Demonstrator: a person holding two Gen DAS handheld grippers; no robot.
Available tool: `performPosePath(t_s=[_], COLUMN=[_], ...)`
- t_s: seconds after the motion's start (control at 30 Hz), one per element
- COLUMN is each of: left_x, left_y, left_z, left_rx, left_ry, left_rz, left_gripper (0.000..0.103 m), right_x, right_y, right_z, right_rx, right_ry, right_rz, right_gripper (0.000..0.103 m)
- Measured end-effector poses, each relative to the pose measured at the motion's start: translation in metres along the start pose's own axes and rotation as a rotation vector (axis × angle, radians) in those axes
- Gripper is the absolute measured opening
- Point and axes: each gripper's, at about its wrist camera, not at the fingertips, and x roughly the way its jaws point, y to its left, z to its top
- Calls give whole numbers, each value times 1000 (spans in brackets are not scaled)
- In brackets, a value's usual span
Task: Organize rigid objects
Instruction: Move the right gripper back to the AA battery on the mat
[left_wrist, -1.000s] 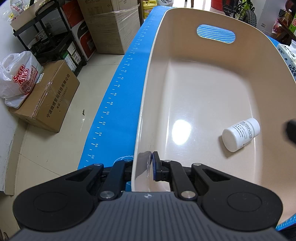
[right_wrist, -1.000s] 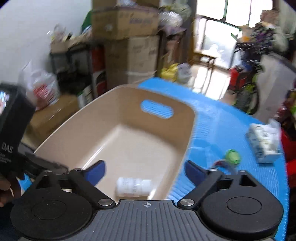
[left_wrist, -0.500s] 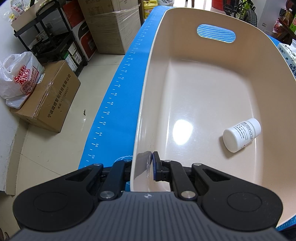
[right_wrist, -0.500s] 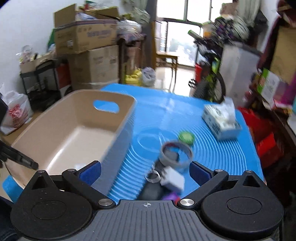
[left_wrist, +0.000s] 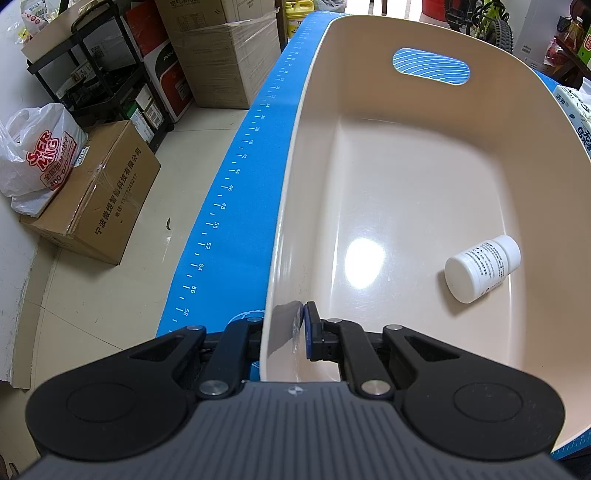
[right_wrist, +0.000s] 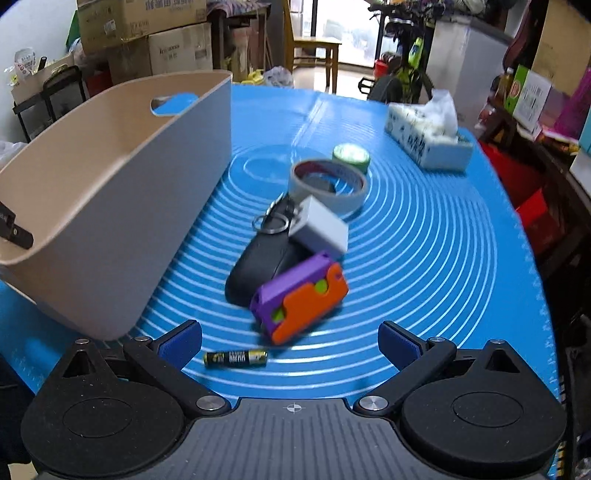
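The left tongs (left_wrist: 286, 334) pinch the near rim of the bin (left_wrist: 406, 155), its outer finger half hidden behind the wall. One bottle (left_wrist: 482, 268) lies inside. The right tongs (right_wrist: 290, 343) gape wide over the tabletop (right_wrist: 424, 258), above one battery (right_wrist: 235, 358), near a blurred toy (right_wrist: 301, 301), fob (right_wrist: 258, 269), box (right_wrist: 320, 227), and ring (right_wrist: 328, 184).
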Motion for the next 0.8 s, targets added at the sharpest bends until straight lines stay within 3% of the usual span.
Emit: performPosePath(t_s=[0.53, 0.8], left_x=[0, 0], left_y=[-3, -2], left_z=[0, 0], left_rx=[1, 1], left_ry=[0, 0], left_rz=[0, 0], left_gripper=[12, 12], right_x=[25, 28], right_y=[13, 16], right_z=[-20, -19], right_rx=[-59, 3], right_ry=[38, 26], right_rz=[17, 17], right_gripper=[100, 97])
